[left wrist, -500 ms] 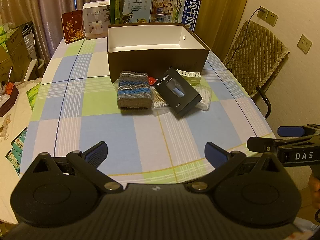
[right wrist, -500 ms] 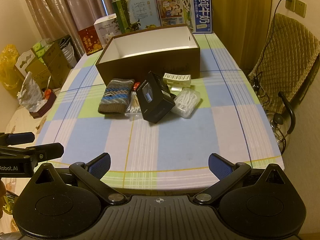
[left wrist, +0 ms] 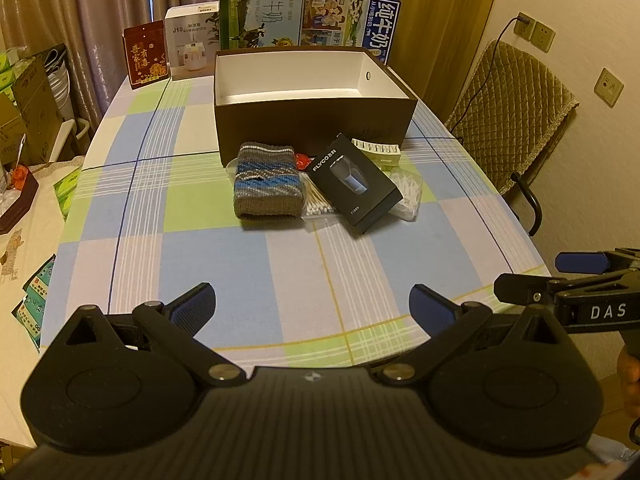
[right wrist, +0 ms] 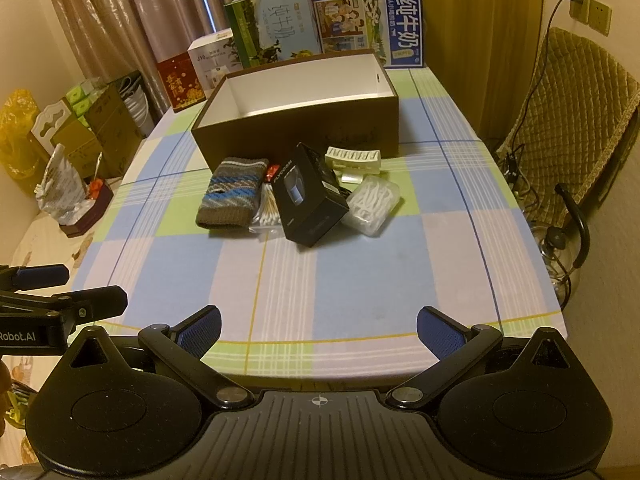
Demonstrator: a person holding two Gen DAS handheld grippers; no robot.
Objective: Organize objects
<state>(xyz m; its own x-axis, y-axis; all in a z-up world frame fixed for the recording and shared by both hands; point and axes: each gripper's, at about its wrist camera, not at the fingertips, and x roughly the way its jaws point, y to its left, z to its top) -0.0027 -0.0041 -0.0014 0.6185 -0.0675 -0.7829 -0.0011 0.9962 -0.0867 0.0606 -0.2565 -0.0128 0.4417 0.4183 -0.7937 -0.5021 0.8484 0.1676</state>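
Note:
An open brown box [left wrist: 312,126] [right wrist: 296,128] with a white inside stands mid-table. In front of it lie a striped knitted pouch [left wrist: 266,182] [right wrist: 234,194], a bag of cotton swabs [left wrist: 316,204] [right wrist: 267,212], a black shaver box [left wrist: 354,184] [right wrist: 308,196], a clear case of white picks [left wrist: 408,196] [right wrist: 372,204] and a cream clip rack [left wrist: 378,150] [right wrist: 354,158]. My left gripper [left wrist: 312,304] and right gripper [right wrist: 318,326] hover open over the table's near edge, holding nothing. Each shows at the side of the other's view.
Milk cartons [left wrist: 260,10] [right wrist: 368,26], a humidifier box [left wrist: 192,42] and a red box [left wrist: 146,56] line the table's far end. A quilted chair [left wrist: 516,120] [right wrist: 572,120] stands right. Cardboard boxes [right wrist: 96,128] and a low side table [left wrist: 24,240] stand left.
Both views have shifted very slightly; the objects on the table lie as before and both grippers stay open.

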